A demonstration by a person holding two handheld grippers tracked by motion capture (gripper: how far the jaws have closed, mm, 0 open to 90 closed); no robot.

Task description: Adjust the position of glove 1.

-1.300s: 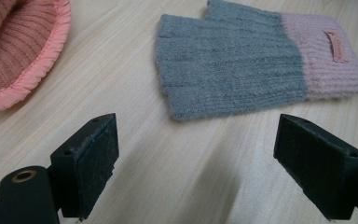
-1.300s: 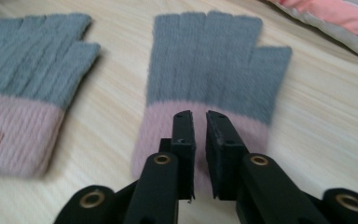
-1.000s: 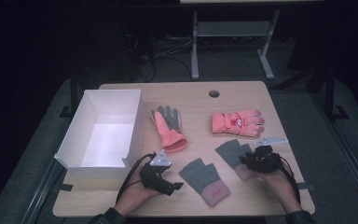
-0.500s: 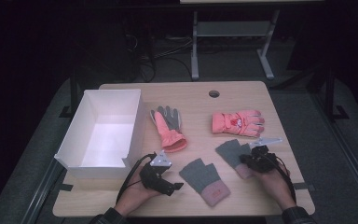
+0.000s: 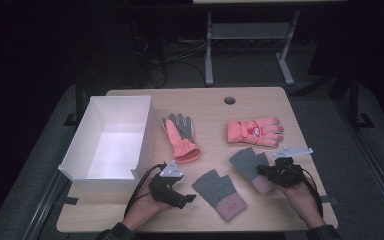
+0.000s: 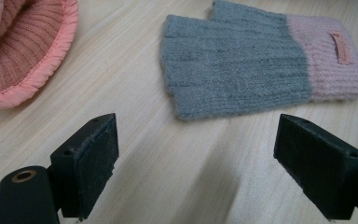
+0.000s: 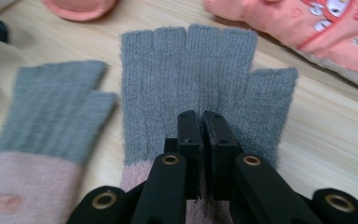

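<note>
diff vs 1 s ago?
The right gripper has just closed its jaws, pinching the grey glove it sits on. The left gripper stayed open beside the other grey glove. Both pink gloves and the white box haven't moved.

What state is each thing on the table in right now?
White box: open, empty.
Right gripper: shut on right grey glove.
Left gripper: open, holding nothing.
Left grey glove: flat, untouched.
Pink glove: flat.
Pink-grey glove: flat, beside the box.
</note>
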